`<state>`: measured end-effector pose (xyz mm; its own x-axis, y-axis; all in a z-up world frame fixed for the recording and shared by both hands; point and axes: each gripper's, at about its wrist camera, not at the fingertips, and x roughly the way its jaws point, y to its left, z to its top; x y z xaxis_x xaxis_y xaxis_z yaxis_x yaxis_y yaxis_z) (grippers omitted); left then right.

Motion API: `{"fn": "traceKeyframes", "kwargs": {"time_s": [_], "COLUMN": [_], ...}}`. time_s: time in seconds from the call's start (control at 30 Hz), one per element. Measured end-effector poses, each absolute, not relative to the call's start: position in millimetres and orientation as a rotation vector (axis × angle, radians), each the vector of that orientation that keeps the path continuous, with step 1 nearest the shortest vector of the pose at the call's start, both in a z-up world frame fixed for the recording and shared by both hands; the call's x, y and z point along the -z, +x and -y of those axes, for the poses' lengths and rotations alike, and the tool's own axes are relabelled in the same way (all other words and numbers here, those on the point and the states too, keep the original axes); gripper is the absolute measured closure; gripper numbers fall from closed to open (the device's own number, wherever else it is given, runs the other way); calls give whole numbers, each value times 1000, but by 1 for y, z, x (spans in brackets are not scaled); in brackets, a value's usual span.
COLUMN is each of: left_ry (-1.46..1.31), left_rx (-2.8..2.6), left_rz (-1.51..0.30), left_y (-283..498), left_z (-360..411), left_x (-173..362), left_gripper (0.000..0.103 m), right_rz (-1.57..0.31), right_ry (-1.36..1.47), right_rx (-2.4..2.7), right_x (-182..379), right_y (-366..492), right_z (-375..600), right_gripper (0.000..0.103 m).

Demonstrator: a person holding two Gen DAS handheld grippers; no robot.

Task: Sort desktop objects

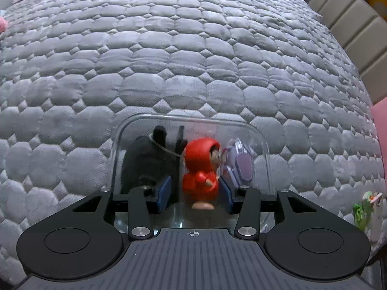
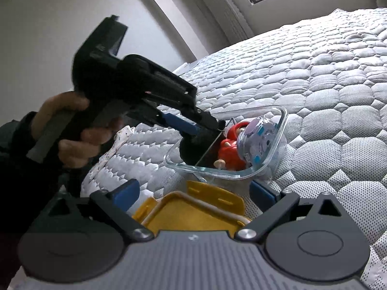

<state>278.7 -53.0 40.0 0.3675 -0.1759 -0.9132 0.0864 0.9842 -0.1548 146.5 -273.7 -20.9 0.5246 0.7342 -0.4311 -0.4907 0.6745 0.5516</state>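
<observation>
A clear glass container (image 1: 262, 142) sits on the grey quilted bed. Inside it are a red hooded figurine (image 1: 202, 166), a black plush item (image 1: 145, 162) and a clear purple disc toy (image 1: 238, 162). My left gripper (image 1: 194, 192) reaches into the container, its blue pads open on either side of the figurine, which rests on the bottom. In the right wrist view the container (image 2: 281, 130) holds the same figurine (image 2: 229, 152) and disc (image 2: 256, 137). My right gripper (image 2: 196, 193) is open around a yellow lid (image 2: 191, 212), without clear contact.
A small green and white toy (image 1: 365, 210) lies on the quilt at the right. A pink object (image 1: 379, 123) is at the right edge. A beige padded headboard (image 1: 350, 24) borders the bed. A white patterned cloth (image 2: 116, 145) lies near the container.
</observation>
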Motion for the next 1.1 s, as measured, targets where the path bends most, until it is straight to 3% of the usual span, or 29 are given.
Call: {"fn": "traceKeyframes", "kwargs": {"time_s": [0.43, 0.6, 0.73, 0.83, 1.1], "left_ry": [-331, -401, -378, -330, -320], "left_rx": [129, 149, 151, 127, 97], "left_rz": [-1243, -1238, -1207, -1158, -1223], "left_y": [290, 294, 284, 278, 290], "left_z": [7, 5, 6, 0, -2], "left_x": [-23, -21, -32, -44, -20], "left_gripper": [54, 32, 31, 22, 23], "right_rz": [-706, -711, -713, -712, -714], "right_ry": [417, 418, 420, 435, 425], "right_rx": [-728, -723, -717, -713, -711], "right_x": [25, 26, 27, 27, 27], "right_y": [153, 153, 153, 154, 153], "right_z": [278, 279, 281, 284, 281], "right_gripper": [5, 5, 5, 5, 5]}}
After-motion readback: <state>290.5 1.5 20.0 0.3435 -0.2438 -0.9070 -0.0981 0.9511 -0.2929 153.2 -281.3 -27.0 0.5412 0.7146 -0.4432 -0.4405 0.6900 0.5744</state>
